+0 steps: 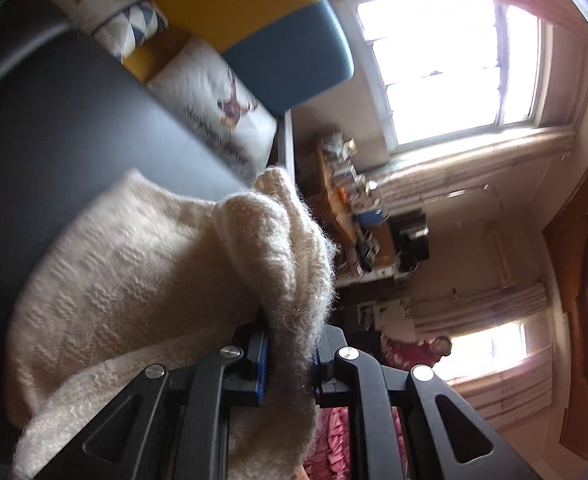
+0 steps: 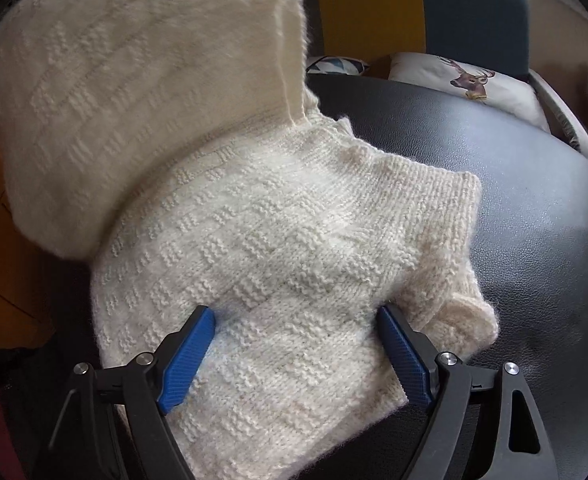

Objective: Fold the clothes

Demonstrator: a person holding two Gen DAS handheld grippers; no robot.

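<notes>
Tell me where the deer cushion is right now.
In the right wrist view the deer cushion lies at the upper right, just beyond the far edge of the black table, against the yellow and teal seat back and right of a triangle-patterned cushion.

Blurred desk clutter [image 1: 353, 208], contents unreadable

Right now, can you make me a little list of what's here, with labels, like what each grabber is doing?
garment: cream knitted sweater
surface: black leather-look tabletop
left gripper: shut on a fold of the sweater, lifting it
right gripper: open, pads either side of the sweater's near edge, not pressing
lifted part: raised over the flat part, blurred
behind: deer-print cushion
fold: not finished
</notes>
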